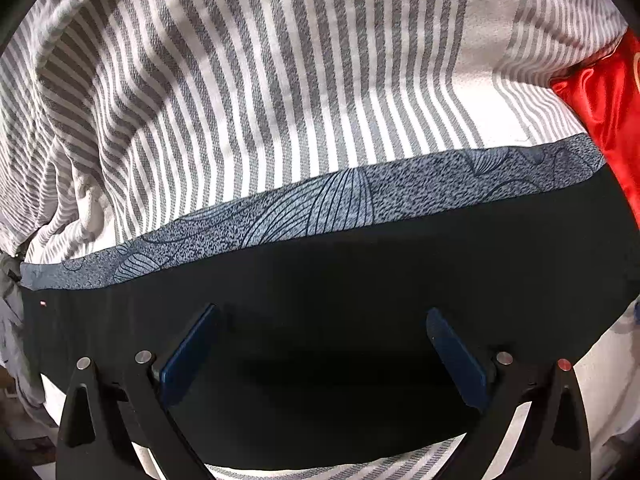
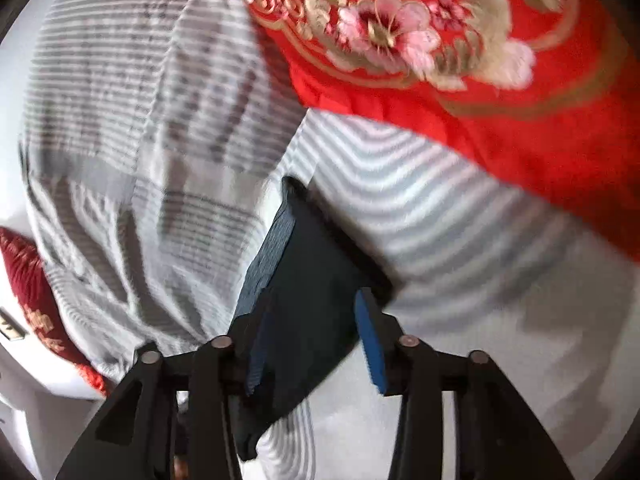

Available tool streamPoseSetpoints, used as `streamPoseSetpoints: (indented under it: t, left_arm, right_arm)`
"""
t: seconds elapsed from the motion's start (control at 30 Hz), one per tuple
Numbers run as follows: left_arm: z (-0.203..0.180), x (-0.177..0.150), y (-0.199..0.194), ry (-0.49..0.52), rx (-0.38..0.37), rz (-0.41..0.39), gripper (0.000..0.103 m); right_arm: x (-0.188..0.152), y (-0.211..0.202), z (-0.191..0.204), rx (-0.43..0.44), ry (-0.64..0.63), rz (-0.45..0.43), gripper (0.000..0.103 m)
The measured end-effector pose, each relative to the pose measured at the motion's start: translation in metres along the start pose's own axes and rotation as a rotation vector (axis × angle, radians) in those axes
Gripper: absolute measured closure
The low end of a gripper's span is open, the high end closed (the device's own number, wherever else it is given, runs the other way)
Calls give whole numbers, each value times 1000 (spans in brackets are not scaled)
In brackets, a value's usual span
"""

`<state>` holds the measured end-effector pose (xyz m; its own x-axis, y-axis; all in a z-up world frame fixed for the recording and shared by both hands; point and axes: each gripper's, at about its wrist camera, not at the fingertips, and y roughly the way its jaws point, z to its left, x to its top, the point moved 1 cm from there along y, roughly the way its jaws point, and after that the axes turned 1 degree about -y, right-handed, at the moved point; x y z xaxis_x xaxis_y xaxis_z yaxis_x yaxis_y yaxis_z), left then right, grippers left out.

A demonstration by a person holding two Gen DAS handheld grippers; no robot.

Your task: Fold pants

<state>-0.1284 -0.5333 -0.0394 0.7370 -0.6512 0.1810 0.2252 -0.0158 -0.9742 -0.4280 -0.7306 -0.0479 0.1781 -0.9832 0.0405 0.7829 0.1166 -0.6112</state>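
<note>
— Looking at the pants point(image 1: 340, 300), where do they lie?
— Flat on the striped bedsheet point(image 1: 240, 100), patterned waistband point(image 1: 320, 204) on the far side, red quilt point(image 2: 520, 120) to the right.
— And the tongs?
— Left tongs point(image 1: 320, 328) spread wide above the dark cloth, released. Right tongs point(image 2: 316, 320) straddle a fold, not pinching.

A: What surface is seen in both wrist views?
B: A bed is shown, covered by a grey-and-white striped sheet point(image 1: 248, 80), rumpled into folds at the left; patches of bright light and soft shadow are cast across it

A: What else is seen?
B: A red satin quilt point(image 2: 460, 92), embroidered with pink flowers, is laid on the sheet; a dark red cushion point(image 2: 28, 280) is seen at the left edge, blurred
</note>
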Motion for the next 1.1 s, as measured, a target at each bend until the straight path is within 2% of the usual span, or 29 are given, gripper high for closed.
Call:
streamPoseSetpoints:
  t: [0.13, 0.37, 0.53, 0.63, 0.9, 1.1]
  left_arm:
    - [-2, 5, -7, -4, 13, -20, 0]
    - [17, 4, -11, -38, 55, -32, 0]
    - [38, 10, -8, -101, 110, -46, 0]
    - [37, 2, 1, -141, 133, -37, 0]
    - [42, -11, 6, -149, 175, -31, 0]
    - [69, -3, 5, -223, 181, -87, 0]
  right_arm:
    - [-18, 12, -18, 35, 46, 38, 53]
    - [-13, 25, -33, 117, 93, -11, 53]
    - [-2, 36, -25, 127, 75, -31, 51]
    - [0, 41, -21, 128, 62, -41, 50]
    - [12, 67, -6, 113, 72, -2, 49]
    - [14, 73, -8, 111, 88, 47, 61]
